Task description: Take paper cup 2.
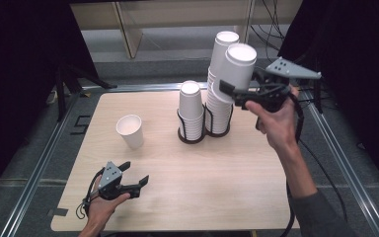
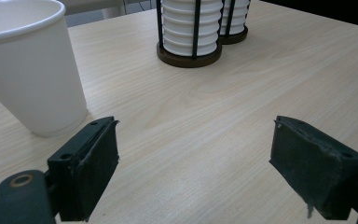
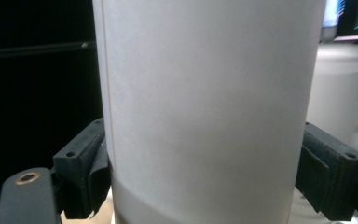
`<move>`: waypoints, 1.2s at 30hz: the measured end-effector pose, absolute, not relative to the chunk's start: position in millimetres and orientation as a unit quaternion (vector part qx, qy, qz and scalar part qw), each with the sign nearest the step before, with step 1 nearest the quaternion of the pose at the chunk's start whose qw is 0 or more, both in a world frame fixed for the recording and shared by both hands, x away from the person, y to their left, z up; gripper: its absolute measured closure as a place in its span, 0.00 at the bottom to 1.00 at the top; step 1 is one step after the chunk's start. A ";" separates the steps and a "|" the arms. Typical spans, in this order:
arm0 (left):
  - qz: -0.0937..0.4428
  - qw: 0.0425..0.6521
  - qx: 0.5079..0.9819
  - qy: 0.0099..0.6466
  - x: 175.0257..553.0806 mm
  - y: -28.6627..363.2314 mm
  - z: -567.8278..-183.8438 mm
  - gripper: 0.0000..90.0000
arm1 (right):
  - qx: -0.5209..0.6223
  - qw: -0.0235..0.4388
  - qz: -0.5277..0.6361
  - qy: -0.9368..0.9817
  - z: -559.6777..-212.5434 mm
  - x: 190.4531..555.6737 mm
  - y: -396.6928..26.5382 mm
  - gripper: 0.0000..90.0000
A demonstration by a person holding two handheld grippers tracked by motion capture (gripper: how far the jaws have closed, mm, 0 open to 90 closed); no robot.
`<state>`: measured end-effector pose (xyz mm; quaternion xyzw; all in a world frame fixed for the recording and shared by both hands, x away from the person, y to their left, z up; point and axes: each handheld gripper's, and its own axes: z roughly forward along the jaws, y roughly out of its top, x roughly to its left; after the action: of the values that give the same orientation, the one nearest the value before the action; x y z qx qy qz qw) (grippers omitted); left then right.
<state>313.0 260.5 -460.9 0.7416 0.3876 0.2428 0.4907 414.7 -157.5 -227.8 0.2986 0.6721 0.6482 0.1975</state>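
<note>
L gripper (image 1: 134, 174) low over table (image 1: 217, 187), jaws apart, empty — R gripper (image 1: 232, 94) clamps paper cup (image 1: 238, 66).

No legible txt, labels or nos. anywhere.

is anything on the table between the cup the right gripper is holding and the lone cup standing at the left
Yes. The shorter cup stack in its holder rises between the held cup, clamped in the right gripper, and the lone cup. Lifting over it or passing along its near side looks open, since the tabletop there is bare.
</note>
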 end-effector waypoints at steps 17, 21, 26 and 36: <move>0.244 0.533 0.732 0.347 316.1 234.2 -457.5 0.16 | 0.293 0.127 0.623 0.714 -334.8 405.1 -110.6 0.18; 0.244 0.539 0.736 0.327 313.7 231.0 -455.8 0.16 | 0.291 0.109 0.624 0.717 -347.8 404.2 -98.0 0.18; 0.240 0.553 0.732 0.316 311.9 230.3 -458.6 0.16 | 0.280 0.087 0.618 0.729 -365.3 403.1 -83.2 0.18; 0.237 0.573 0.732 0.282 312.7 227.3 -460.4 0.16 | 0.254 0.058 0.612 0.747 -388.9 395.5 -56.7 0.18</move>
<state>312.7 227.3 -460.4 0.7324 0.2823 0.2366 0.5727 395.5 -56.7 -388.9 0.2543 0.7469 0.6116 0.0581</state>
